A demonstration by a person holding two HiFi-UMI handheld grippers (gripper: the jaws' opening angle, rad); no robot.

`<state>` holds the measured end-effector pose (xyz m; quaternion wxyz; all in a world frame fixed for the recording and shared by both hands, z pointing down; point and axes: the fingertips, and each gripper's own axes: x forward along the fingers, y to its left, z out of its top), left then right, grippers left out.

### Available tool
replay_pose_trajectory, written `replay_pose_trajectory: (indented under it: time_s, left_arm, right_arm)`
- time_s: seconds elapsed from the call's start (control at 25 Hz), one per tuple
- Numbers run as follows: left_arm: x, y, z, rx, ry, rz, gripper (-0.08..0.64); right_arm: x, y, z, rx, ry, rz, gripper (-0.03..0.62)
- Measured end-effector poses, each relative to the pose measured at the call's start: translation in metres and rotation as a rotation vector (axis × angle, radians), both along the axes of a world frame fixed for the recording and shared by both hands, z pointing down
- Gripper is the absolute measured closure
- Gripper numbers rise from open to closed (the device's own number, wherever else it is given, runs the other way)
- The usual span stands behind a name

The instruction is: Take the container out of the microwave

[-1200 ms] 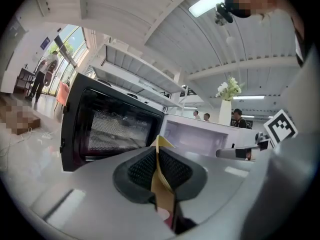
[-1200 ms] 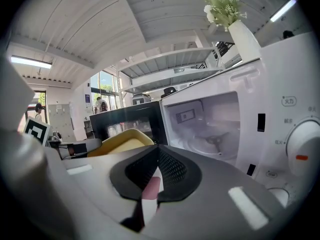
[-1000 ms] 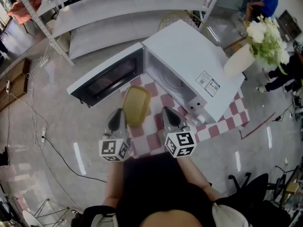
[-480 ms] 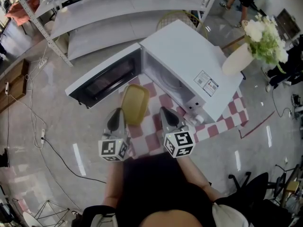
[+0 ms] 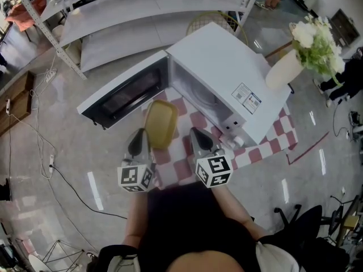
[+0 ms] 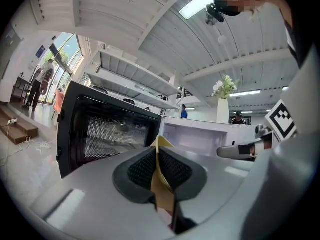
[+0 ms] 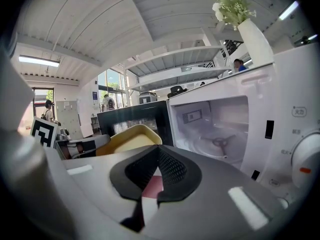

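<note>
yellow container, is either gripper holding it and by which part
The left gripper is shut on the yellow container, pinching its thin rim on the side nearest that gripper. The right gripper is shut, with nothing between its jaws.

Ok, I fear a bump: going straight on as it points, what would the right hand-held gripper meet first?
Likely the microwave, at the hinge-side edge of its open cavity, just clear of the container; depth is unclear.
</note>
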<state>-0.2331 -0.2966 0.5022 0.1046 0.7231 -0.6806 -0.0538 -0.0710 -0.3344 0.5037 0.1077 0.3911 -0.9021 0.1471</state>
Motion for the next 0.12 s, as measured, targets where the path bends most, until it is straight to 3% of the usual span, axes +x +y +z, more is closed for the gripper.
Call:
replay_pose_trajectory:
  time_s: [0.12]
  left_arm:
    - [0.0027,-0.0013,0.0010,-0.001,0.004,0.001,0.532]
  right_arm:
    - [0.0012,-0.0004,0.0006,-0.002,-0.001,-0.002,0.594]
